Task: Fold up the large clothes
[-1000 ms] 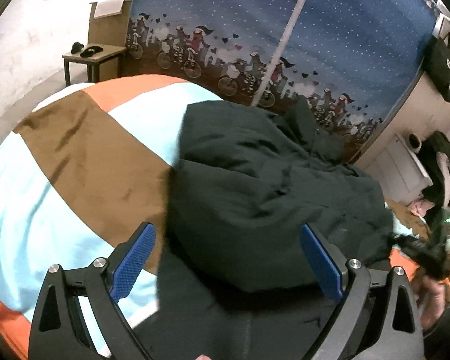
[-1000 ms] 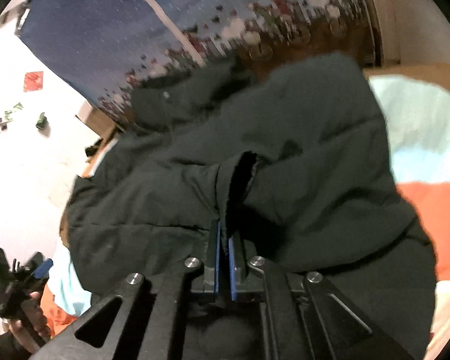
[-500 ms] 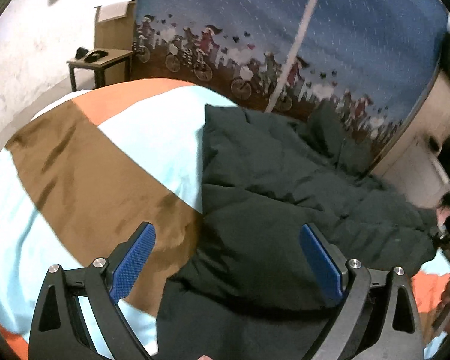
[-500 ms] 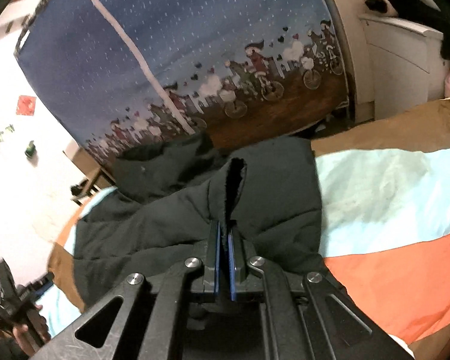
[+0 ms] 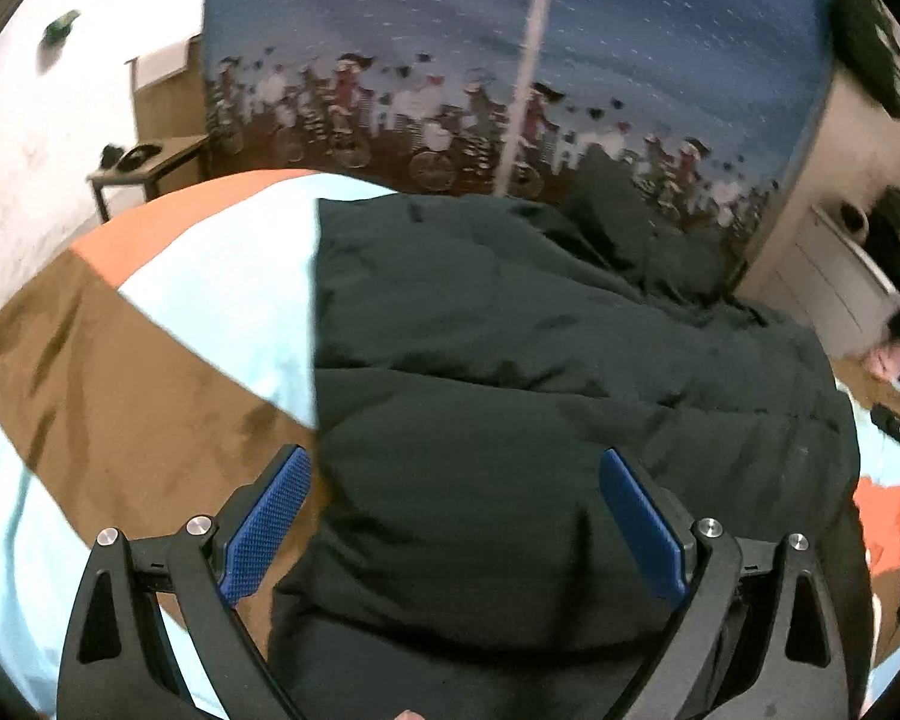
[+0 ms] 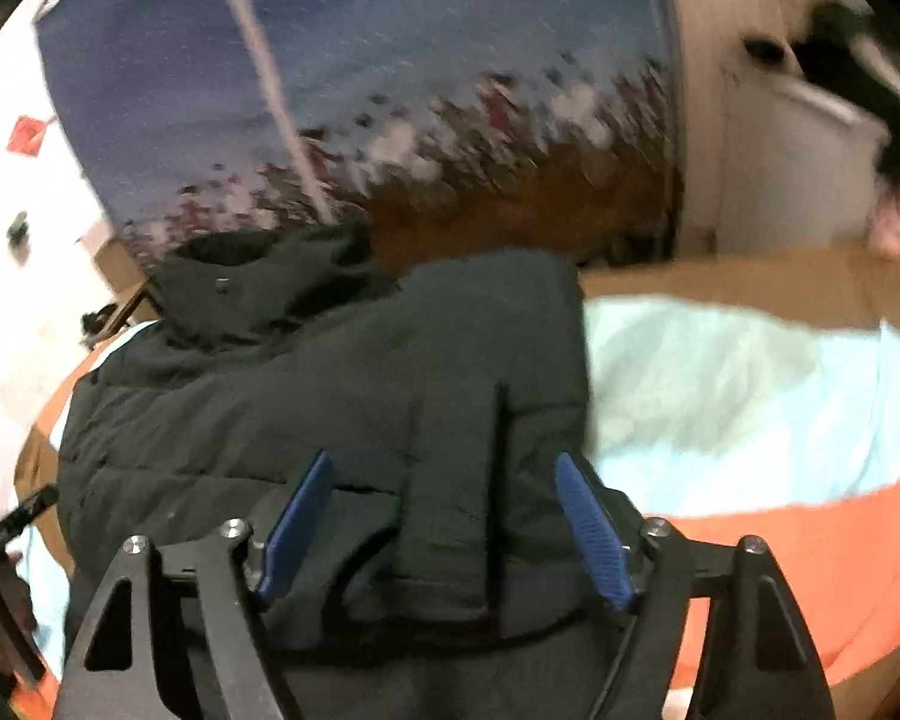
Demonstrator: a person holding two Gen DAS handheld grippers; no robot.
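- A bed covered by a soft bedspread [image 5: 150, 396] in broad bands of pale blue, brown and orange carries everything.
- A large dark, padded, quilted jacket [image 5: 540, 396] lies directly on it, folded over itself, its hood [image 6: 258, 282] toward the far edge.
- The bedspread's far side looks bare, though blurred.

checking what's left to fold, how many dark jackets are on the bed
1: the jacket lies across the striped bed cover, its hood toward the patterned curtain. Nothing shows another beneath it, though one could be hidden.
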